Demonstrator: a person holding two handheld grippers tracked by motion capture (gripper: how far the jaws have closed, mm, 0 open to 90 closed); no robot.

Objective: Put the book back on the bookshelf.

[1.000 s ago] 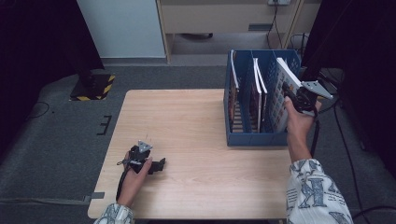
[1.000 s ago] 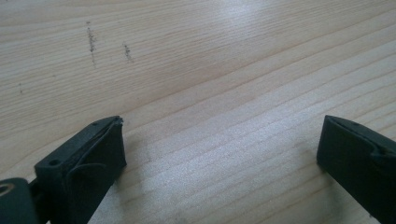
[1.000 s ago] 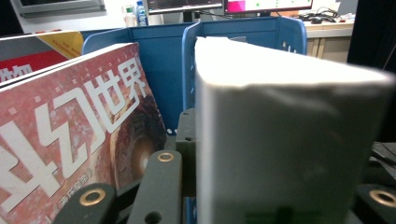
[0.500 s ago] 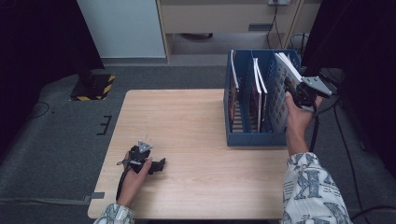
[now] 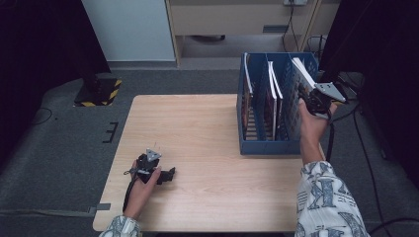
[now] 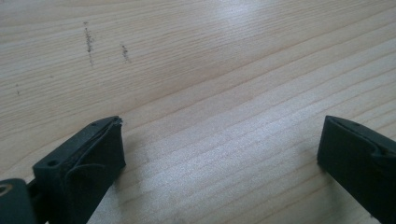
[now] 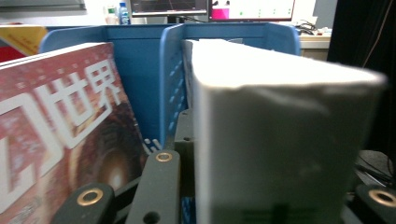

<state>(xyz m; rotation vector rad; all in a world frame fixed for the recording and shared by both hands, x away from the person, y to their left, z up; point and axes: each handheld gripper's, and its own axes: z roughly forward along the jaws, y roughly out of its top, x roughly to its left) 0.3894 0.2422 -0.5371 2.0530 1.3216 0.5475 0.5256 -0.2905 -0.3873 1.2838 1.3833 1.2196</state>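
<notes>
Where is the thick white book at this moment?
In the high view, the thick white book leans in the rightmost compartment of the blue file rack, at the table's right side, gripped by the right gripper.

We see a pale rectangular wooden table [image 5: 212, 143] with fine grain standing on a dark grey carpeted floor [image 5: 64, 148]. Behind it stands a light blue-white panel [image 5: 129, 29] and, beside that, a beige wooden cabinet [image 5: 237, 19] with an open gap below. At the left, a black base with yellow-and-black hazard stripes [image 5: 99, 92] rests on the floor. Black curtains [image 5: 34, 44] darken both sides. Black cables [image 5: 368, 163] trail over the carpet at the right. Light falls evenly from above.
</notes>
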